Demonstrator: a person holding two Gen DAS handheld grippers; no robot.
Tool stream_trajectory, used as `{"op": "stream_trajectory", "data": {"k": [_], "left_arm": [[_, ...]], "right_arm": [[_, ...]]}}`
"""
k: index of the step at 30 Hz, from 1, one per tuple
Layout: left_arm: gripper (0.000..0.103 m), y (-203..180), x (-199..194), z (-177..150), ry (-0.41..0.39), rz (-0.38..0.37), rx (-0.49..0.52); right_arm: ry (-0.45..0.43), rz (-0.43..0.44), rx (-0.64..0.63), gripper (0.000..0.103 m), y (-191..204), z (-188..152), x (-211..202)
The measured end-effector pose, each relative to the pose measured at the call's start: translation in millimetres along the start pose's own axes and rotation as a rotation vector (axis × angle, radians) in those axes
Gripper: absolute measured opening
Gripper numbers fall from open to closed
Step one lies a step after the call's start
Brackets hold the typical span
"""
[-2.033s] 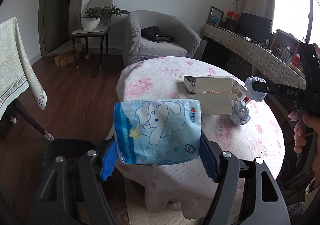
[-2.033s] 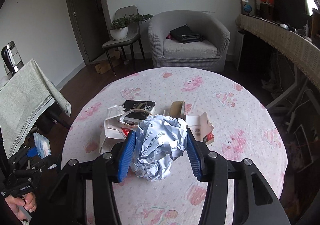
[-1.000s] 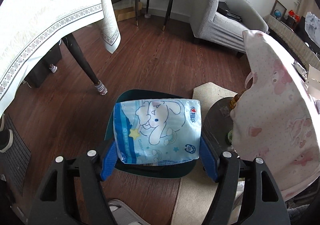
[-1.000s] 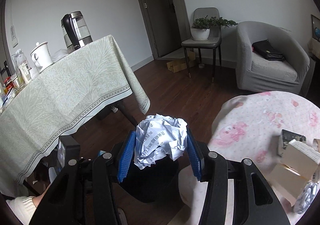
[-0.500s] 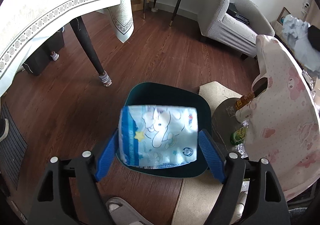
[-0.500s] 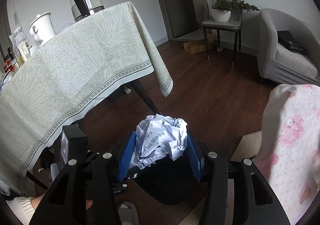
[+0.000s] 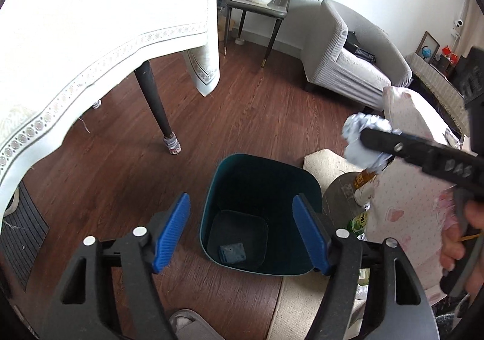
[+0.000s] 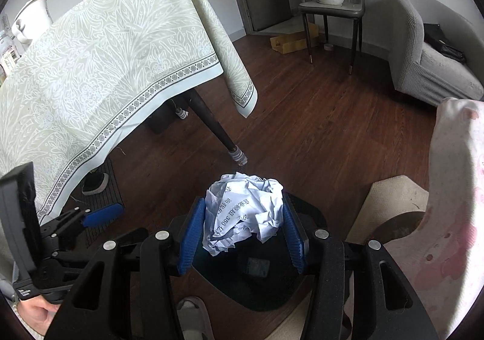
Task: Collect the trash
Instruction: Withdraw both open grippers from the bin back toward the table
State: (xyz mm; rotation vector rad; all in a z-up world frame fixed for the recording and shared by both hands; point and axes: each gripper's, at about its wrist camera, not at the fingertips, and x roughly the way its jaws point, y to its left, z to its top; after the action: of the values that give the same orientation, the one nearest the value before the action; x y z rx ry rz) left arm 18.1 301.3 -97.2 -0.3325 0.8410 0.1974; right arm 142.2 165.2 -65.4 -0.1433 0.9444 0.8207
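Observation:
A dark teal trash bin (image 7: pixel 260 185) stands on the wood floor. The blue tissue packet (image 7: pixel 232 252) lies on its bottom. My left gripper (image 7: pixel 242 231) is open and empty right above the bin. My right gripper (image 8: pixel 243 234) is shut on a crumpled paper ball (image 8: pixel 243 212) and holds it over the bin (image 8: pixel 263 288). The ball and the right gripper also show in the left wrist view (image 7: pixel 363 143), above the bin's right side. The packet shows in the right wrist view (image 8: pixel 257 268) inside the bin.
A table with a pale green cloth (image 8: pixel 106 67) stands left, its leg (image 7: pixel 157 107) near the bin. The pink-clothed round table (image 7: pixel 405 188) is right, with bottles (image 7: pixel 361 219) at its base. A beige mat (image 8: pixel 390 206), armchair (image 7: pixel 351 64) and chair (image 8: pixel 335 7) lie beyond.
My left gripper opened and the tissue packet fell into the bin. My right gripper moved with the paper ball from the round table to above the bin.

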Motion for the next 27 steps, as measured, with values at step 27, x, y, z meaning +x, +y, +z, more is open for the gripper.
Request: {"op": "stream_trajectory", "data": {"k": [27], "left_arm": [[0.044,0,-81,27,-0.199,-0.073,-0.019]], "right_arm": [[0.206,-0.059,-0.031,0.068,17,-48,113]]}}
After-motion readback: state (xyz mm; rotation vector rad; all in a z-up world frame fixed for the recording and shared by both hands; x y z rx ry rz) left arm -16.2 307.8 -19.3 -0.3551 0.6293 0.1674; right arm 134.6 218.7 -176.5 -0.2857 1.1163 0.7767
